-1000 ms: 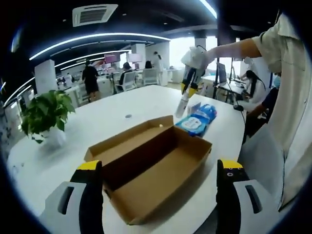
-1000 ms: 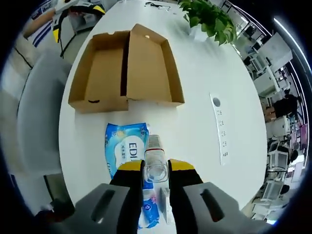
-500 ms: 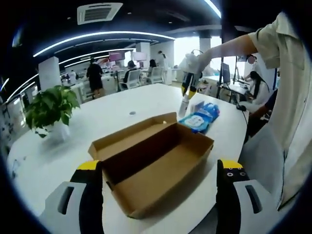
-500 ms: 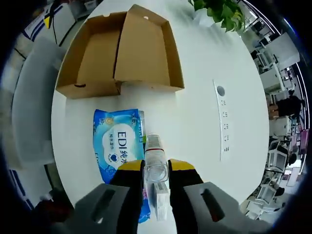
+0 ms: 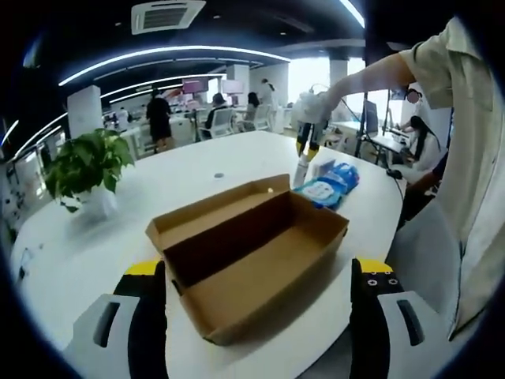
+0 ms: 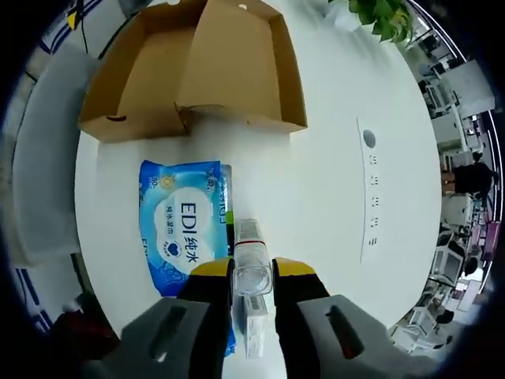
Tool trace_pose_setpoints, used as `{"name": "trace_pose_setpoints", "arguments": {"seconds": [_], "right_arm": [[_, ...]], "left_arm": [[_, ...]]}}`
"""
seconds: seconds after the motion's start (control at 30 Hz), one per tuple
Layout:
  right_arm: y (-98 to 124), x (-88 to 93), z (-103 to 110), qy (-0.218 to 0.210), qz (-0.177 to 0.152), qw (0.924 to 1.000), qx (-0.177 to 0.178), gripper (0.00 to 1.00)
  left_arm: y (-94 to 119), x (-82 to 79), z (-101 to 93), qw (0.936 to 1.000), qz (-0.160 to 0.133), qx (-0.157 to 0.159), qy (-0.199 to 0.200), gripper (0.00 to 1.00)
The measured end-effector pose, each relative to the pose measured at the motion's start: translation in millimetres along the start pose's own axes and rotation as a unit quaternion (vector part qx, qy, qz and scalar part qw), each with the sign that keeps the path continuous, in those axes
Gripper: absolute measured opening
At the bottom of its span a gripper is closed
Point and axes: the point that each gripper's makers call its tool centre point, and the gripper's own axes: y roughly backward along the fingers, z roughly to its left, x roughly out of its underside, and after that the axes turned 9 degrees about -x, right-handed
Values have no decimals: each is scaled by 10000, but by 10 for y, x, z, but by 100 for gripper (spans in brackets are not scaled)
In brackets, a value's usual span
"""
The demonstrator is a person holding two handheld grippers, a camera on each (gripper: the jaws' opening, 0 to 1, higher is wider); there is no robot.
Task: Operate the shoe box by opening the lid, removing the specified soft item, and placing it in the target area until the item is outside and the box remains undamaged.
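Right gripper (image 6: pixel 252 276) clamped on small clear plastic bottle (image 6: pixel 252 264), held above white table (image 6: pixel 331 181). Left gripper (image 5: pixel 256 276) spread wide, empty, facing open brown cardboard shoe box (image 5: pixel 252 260). Soft blue wet-wipe pack (image 6: pixel 183 225) lies on table just beside box, already outside. Pack looks light, squashy, film slippery: pinch at edge seam. Thin white carton (image 6: pixel 254 335) under bottle, touching pack, crowds grip. Potted green plant (image 5: pixel 83 170) well apart.

Brown cardboard shoe box (image 5: pixel 252 264) sits open and empty on the white table, lid flipped back flat. Blue wet-wipes pack (image 6: pixel 183 229) lies flat just beside it, outside.
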Motion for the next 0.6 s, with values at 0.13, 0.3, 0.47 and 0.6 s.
{"name": "trace_pose_setpoints", "arguments": {"seconds": [0.13, 0.3, 0.47, 0.6], "right_arm": [[-32, -9, -11, 32, 37, 10000, -20, 17], [-32, -50, -58, 53, -15, 10000, 36, 17], [-35, -39, -78, 163, -4, 9998, 83, 18], [-21, -36, -87, 191, -4, 9997, 118, 18]], "left_arm": [[1, 36, -3, 10000, 39, -11, 43, 100], [-9, 63, 4, 9999, 73, -26, 82, 100], [-26, 73, 19, 9999, 93, -55, 100, 99], [-31, 79, 22, 9999, 106, -61, 103, 98]]}}
